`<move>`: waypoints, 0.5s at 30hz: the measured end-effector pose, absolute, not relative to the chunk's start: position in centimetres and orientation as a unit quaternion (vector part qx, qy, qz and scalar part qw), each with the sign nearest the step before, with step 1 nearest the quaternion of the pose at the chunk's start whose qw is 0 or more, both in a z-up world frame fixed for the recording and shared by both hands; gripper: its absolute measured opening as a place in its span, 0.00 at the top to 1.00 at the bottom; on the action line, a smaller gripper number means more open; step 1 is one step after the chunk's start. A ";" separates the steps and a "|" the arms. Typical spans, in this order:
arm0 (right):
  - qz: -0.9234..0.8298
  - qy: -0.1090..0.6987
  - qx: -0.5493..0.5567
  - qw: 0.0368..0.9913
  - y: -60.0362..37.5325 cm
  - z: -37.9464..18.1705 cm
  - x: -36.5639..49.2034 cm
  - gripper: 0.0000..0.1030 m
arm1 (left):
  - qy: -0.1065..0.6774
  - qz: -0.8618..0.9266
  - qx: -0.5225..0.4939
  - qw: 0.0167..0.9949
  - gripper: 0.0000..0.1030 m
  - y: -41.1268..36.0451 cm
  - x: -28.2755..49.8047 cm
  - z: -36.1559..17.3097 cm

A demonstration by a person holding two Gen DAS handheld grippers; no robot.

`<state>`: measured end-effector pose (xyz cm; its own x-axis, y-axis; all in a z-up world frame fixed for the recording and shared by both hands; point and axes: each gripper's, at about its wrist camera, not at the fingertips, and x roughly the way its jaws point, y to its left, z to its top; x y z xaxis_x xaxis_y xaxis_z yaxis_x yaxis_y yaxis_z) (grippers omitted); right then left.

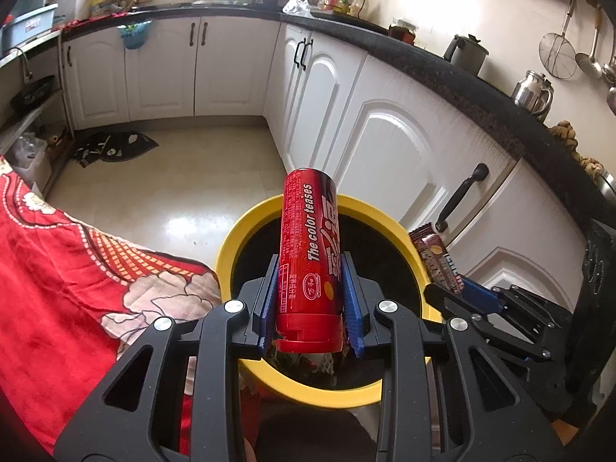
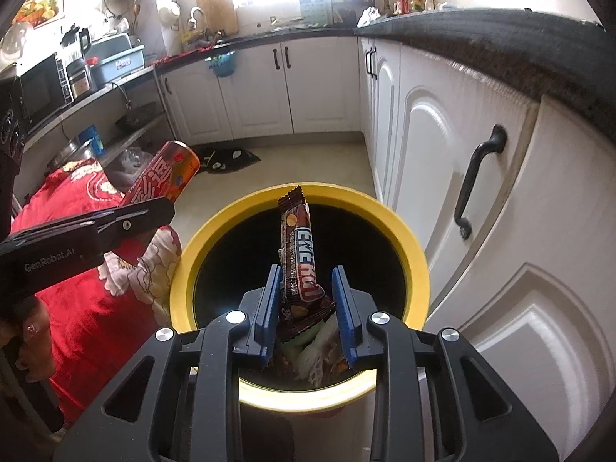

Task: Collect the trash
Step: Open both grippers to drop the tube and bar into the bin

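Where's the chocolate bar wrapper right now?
In the right wrist view, the chocolate bar wrapper stands between the right gripper fingers, against the left one, above the yellow bin, beside the white cabinets.

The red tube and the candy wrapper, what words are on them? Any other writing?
"The color teases": red tube, white letters.
"ENERGY", roughly, partly creased: brown wrapper.
"GenRobot.AI": side of the left gripper.
Small print on the tube and wrapper: too small to read.

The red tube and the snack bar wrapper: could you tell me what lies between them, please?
Nothing between red tube and wrapper; the left wrist view shows only the yellow bin below.
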<state>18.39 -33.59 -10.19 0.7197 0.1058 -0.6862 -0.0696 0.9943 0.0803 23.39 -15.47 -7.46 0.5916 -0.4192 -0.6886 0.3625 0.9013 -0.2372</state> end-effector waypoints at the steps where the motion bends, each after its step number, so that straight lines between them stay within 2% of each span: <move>1: 0.048 0.375 0.024 0.926 -33.5 -10.4 18.5 0.73 | 0.397 -0.218 -0.036 0.891 0.77 -15.5 23.5 -7.7; 4: 0.045 0.380 0.029 0.923 -33.7 -10.8 18.8 0.72 | 0.404 -0.219 -0.036 0.887 0.77 -15.6 23.7 -8.1; 6: 0.037 0.379 0.029 0.924 -33.8 -10.9 18.9 0.63 | 0.405 -0.215 -0.036 0.888 0.77 -15.5 23.8 -8.3; 8: 0.031 0.377 0.032 0.925 -33.9 -10.8 18.9 0.60 | 0.410 -0.214 -0.039 0.886 0.65 -15.4 24.0 -8.4; 12: 0.023 0.369 0.037 0.928 -34.3 -10.4 18.6 0.51 | 0.413 -0.206 -0.043 0.886 0.52 -14.9 24.2 -8.3; 14: 0.019 0.366 0.038 0.930 -34.5 -10.1 18.5 0.47 | 0.410 -0.200 -0.041 0.889 0.39 -14.6 24.0 -8.1; 15: 0.019 0.363 0.040 0.931 -34.5 -9.9 18.3 0.45 | 0.407 -0.197 -0.040 0.891 0.37 -14.4 23.9 -7.9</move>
<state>18.35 -34.53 -9.94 0.7352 0.0635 -0.6749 -0.0054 0.9961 0.0879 23.94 -14.42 -7.91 0.5907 -0.3843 -0.7096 0.3184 0.9190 -0.2327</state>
